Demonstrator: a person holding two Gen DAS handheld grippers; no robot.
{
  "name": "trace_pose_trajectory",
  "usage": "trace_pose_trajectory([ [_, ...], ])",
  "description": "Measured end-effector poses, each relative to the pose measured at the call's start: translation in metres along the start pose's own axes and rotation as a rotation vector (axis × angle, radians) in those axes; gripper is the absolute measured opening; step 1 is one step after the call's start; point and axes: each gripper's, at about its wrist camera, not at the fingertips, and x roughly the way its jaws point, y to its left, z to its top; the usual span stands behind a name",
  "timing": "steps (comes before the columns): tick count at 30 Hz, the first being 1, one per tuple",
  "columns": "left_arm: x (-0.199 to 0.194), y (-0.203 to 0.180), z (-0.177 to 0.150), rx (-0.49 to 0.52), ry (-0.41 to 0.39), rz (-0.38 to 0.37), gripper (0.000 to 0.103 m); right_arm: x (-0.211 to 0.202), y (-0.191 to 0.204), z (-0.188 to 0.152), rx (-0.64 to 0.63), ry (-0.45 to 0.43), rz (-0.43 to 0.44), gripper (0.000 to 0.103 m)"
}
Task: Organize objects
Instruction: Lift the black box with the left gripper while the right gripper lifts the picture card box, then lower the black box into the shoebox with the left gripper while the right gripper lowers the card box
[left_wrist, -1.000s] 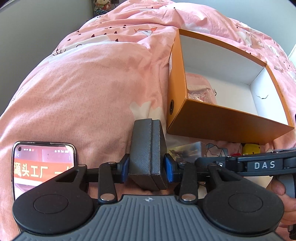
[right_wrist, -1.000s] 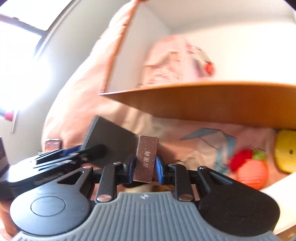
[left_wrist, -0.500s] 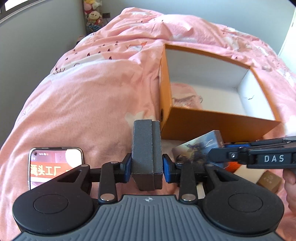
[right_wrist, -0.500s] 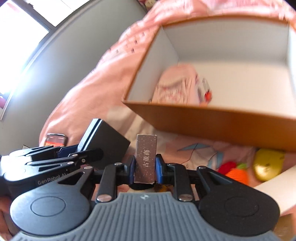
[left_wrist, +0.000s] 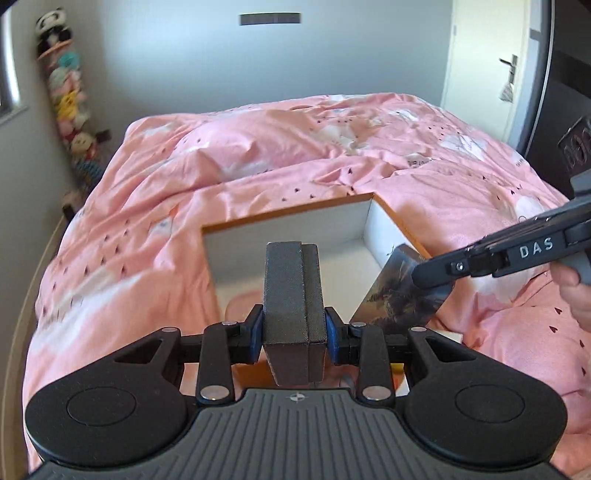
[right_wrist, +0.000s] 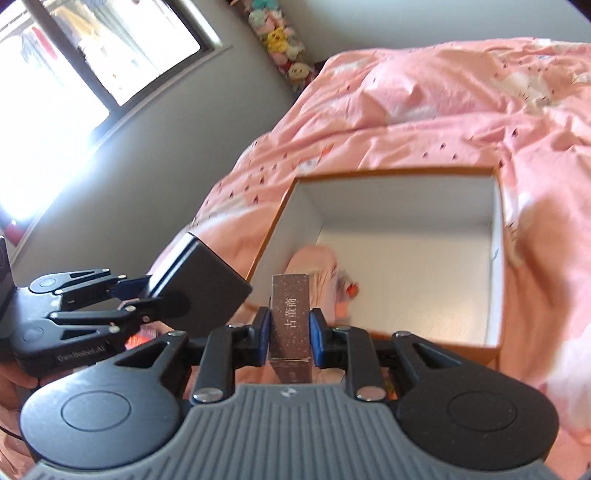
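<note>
— Closest in? Left gripper (left_wrist: 294, 338), fingers clamped on dark grey case (left_wrist: 293, 310).
— Right gripper (right_wrist: 289, 338)? Fingers tight on slim brown box (right_wrist: 289, 321), held upright.
— Further out? Both over open orange carton (right_wrist: 495, 266) on pink bed (left_wrist: 155, 206); pink pouch (right_wrist: 314, 273) inside.

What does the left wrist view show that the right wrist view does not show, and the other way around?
Only the left wrist view: a white door behind the bed, and the printed picture face of the slim box.

Only the right wrist view: a bright window, and the brown edge of that slim box with printed characters.

Both: the pink bedspread, the open orange box with a pink item inside, the left gripper shut on the dark grey case, the right gripper shut on the slim box, and plush toys.
</note>
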Motion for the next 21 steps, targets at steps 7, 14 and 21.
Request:
trace_pose_trajectory([
  [7,0.081,-0.017,0.027,0.026,0.095,-0.106,0.037,0.0,-0.028,0.028,-0.016,-0.098,-0.148,0.024],
  [14,0.147,-0.044,0.019,0.358,0.151,-0.159,0.037,0.028,-0.065,0.036,-0.006,-0.047,-0.21,0.024],
  [21,0.191,-0.057,0.004,0.668,0.191,-0.189,0.037,0.049,-0.086,0.045,-0.008,0.002,-0.226,0.024],
])
